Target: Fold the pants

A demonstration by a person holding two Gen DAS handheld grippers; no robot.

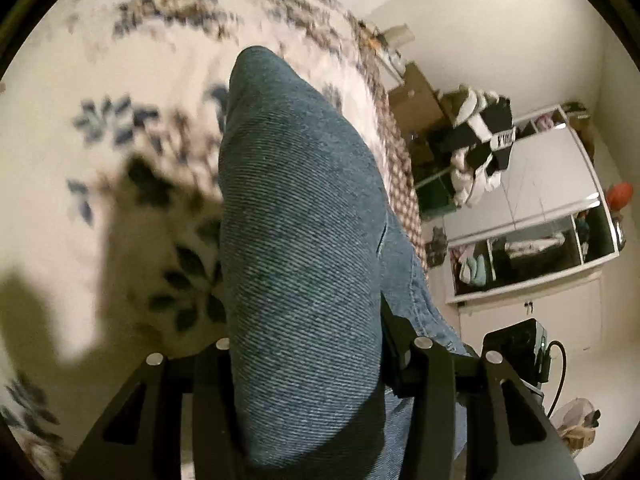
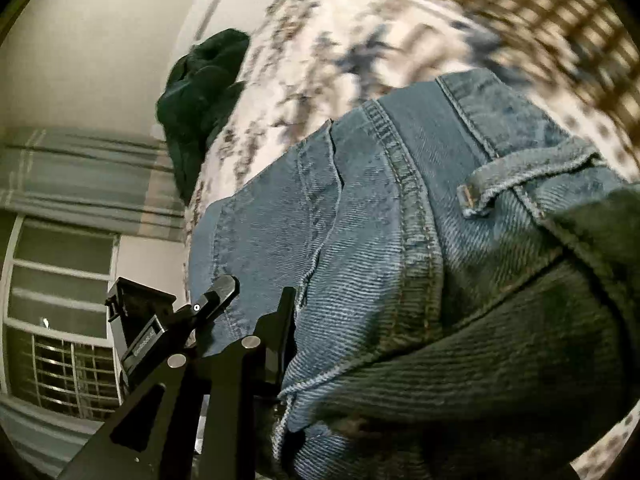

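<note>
- Left wrist view: the left gripper [image 1: 304, 344] is clenched on a fold of the blue jeans [image 1: 296, 216]; both black fingers press against the denim from either side.
- From the jaws the denim rises toward 12 o'clock, above the floral bedspread [image 1: 120, 100], which is blurred.
- At 3 o'clock stands a mirrored wardrobe [image 1: 540, 208], with a heap of black-and-white clothes [image 1: 480, 140] at 2 o'clock.
- The right gripper [image 1: 516, 352] shows at 4 o'clock beside the denim.
- Right wrist view: jeans [image 2: 400, 240] fill the frame from the centre to 4 o'clock, seams and a belt loop [image 2: 520, 184] uppermost.
- Only one finger [image 2: 280, 336] of the right gripper [image 2: 320, 344] shows, touching the denim at 6 o'clock; the other is hidden, so I cannot tell its grip.
- A dark green garment [image 2: 200, 104] lies at 10 o'clock on the bedspread [image 2: 320, 40]; a window [image 2: 60, 320] sits at 8 o'clock.
</note>
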